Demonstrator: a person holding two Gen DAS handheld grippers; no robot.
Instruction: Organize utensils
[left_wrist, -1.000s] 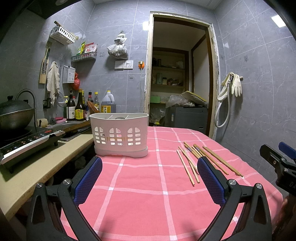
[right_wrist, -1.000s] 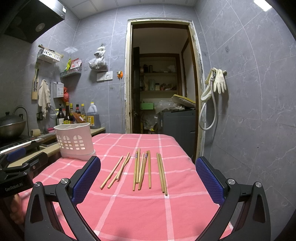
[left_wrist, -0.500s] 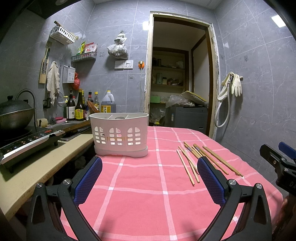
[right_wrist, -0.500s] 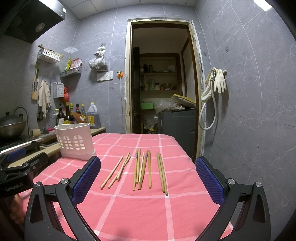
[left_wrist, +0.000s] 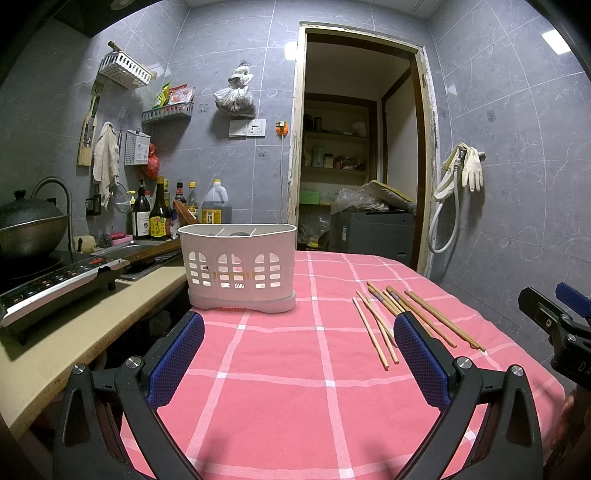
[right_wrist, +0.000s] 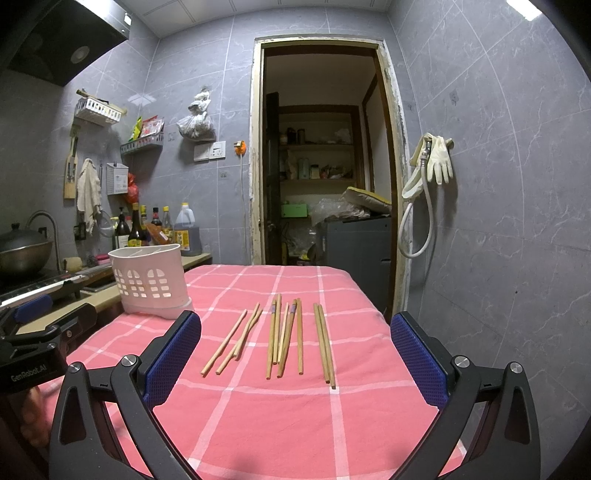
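Both hand-held grippers, left (left_wrist: 298, 343) and right (right_wrist: 295, 341), gape empty above the worktop (right_wrist: 280, 424); chopsticks (right_wrist: 284, 338) lie mid-cloth, white utensil holder (left_wrist: 238, 267) near its left edge.

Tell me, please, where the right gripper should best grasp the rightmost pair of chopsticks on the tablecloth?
Probably mid-length, from above: the rightmost pair of chopsticks lies flat, side by side, apart from the others, so the open right gripper could close across both thin sticks.

A pink checked tablecloth (left_wrist: 288, 387) covers the table. To the left, a dark wok (left_wrist: 29, 229) sits on an induction cooker (left_wrist: 55, 284) on the beige counter (left_wrist: 74, 332), with sauce bottles (left_wrist: 159, 218) and an oil jug (left_wrist: 216, 203) behind. Rubber gloves (right_wrist: 437, 160) and a hose (right_wrist: 417, 221) hang on the grey tiled wall beside the open doorway (right_wrist: 317, 177).
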